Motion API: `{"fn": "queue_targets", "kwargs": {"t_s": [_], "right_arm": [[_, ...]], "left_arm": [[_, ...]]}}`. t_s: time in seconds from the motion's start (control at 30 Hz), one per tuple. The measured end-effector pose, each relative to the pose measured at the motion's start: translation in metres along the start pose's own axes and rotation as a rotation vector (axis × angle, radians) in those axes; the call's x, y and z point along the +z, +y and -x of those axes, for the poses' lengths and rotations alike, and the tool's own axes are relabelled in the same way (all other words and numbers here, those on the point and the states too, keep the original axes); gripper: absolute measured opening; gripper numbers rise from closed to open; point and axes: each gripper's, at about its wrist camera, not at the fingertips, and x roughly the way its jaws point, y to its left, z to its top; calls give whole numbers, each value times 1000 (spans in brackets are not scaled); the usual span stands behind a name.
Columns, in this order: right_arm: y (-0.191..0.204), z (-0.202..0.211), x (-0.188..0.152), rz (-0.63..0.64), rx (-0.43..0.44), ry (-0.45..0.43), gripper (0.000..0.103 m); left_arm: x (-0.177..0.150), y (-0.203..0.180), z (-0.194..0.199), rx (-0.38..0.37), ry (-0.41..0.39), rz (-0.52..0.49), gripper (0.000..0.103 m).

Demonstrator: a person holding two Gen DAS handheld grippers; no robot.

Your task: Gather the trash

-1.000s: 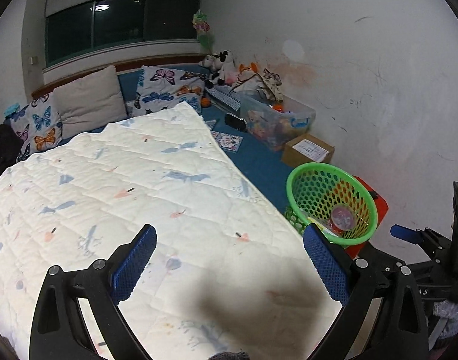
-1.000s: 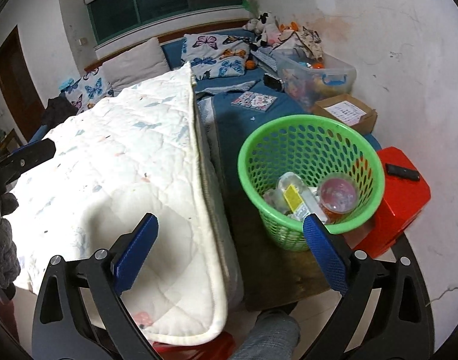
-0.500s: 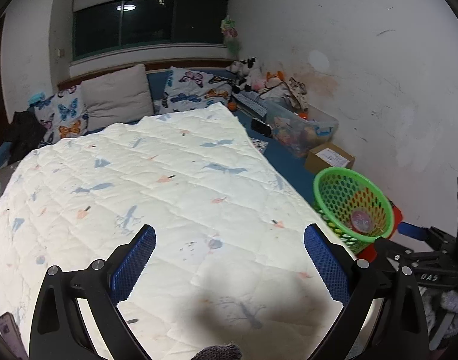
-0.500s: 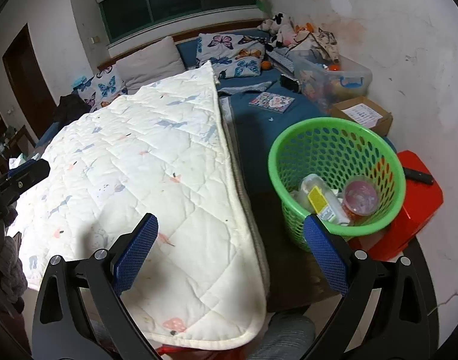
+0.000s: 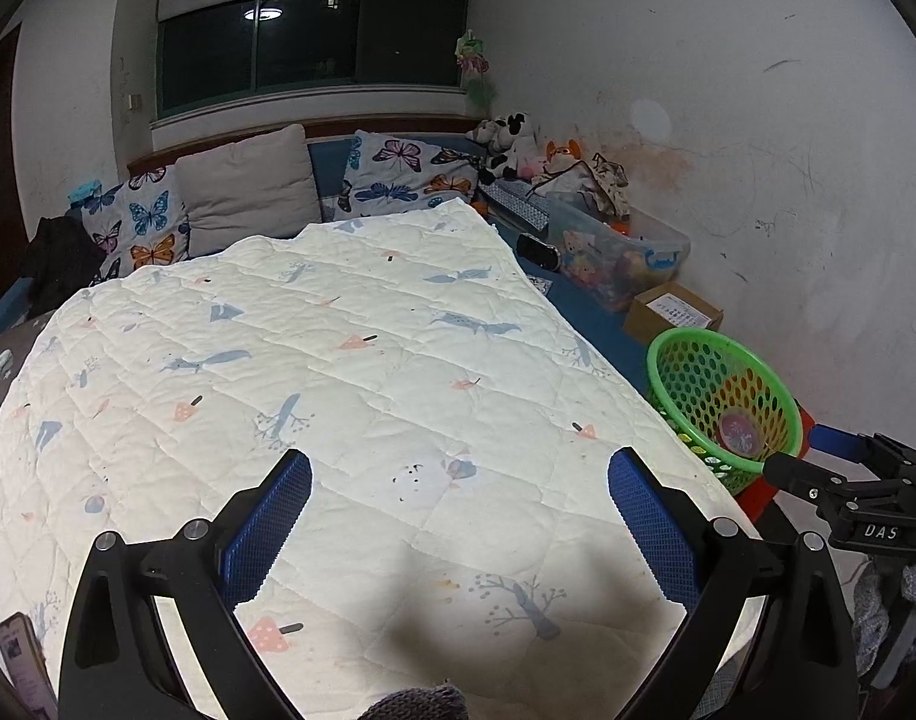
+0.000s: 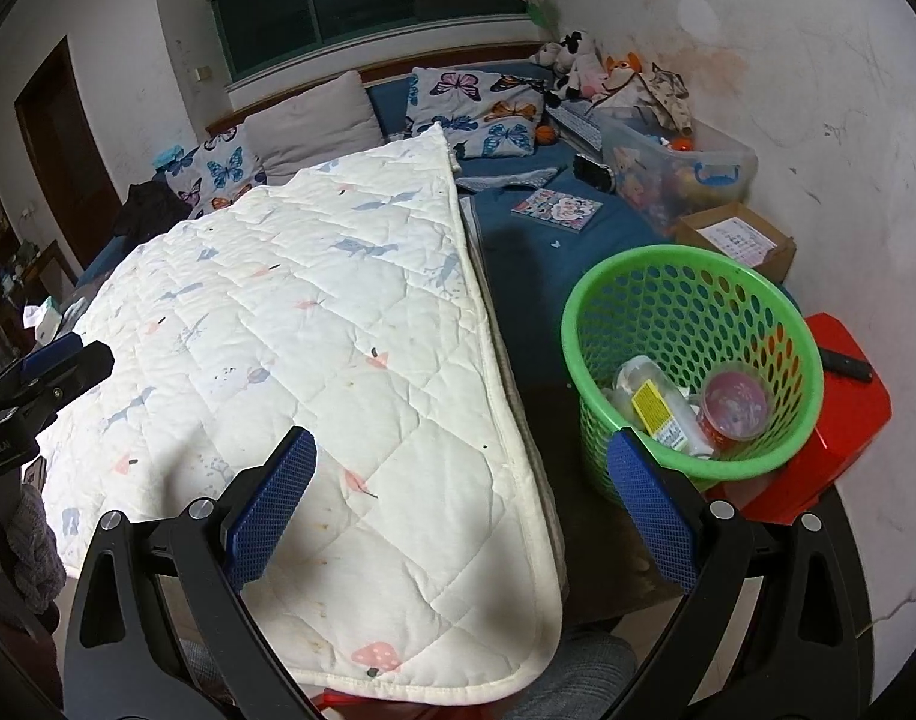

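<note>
Left wrist view: my left gripper [image 5: 458,516] hangs over the white quilt [image 5: 338,372] at lower centre, fingers [image 5: 272,516] spread wide and holding nothing. At the right edge of that frame sits the green basket [image 5: 677,354], with my right gripper's tip [image 5: 836,441] just past it. From the right wrist view, my right gripper [image 6: 461,495] is likewise wide and empty. The basket [image 6: 638,276] fills the right middle, holding a clear bottle [image 6: 656,399] and a pink-lidded cup [image 6: 734,402], beside a red stool [image 6: 848,420].
</note>
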Motion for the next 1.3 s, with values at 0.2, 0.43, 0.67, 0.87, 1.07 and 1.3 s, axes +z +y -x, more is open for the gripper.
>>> {"fn": "queue_targets", "kwargs": {"t_s": [0.2, 0.43, 0.67, 0.87, 1.07, 1.3], "right_arm": [[5, 0, 2, 5, 9, 1, 97], [8, 0, 2, 11, 15, 2, 97], [10, -1, 3, 12, 21, 3, 97], [12, -2, 4, 11, 24, 5, 98], [13, -2, 5, 12, 29, 4, 98], [16, -1, 6, 12, 33, 4, 98]], "left_arm": [[-3, 0, 1, 3, 2, -5, 96], [-2, 0, 1, 7, 2, -9, 96], [-3, 1, 1, 6, 2, -7, 96], [-4, 1, 0, 8, 3, -8, 96], [-5, 2, -1, 6, 4, -6, 96], [-8, 3, -1, 5, 3, -10, 96]]}}
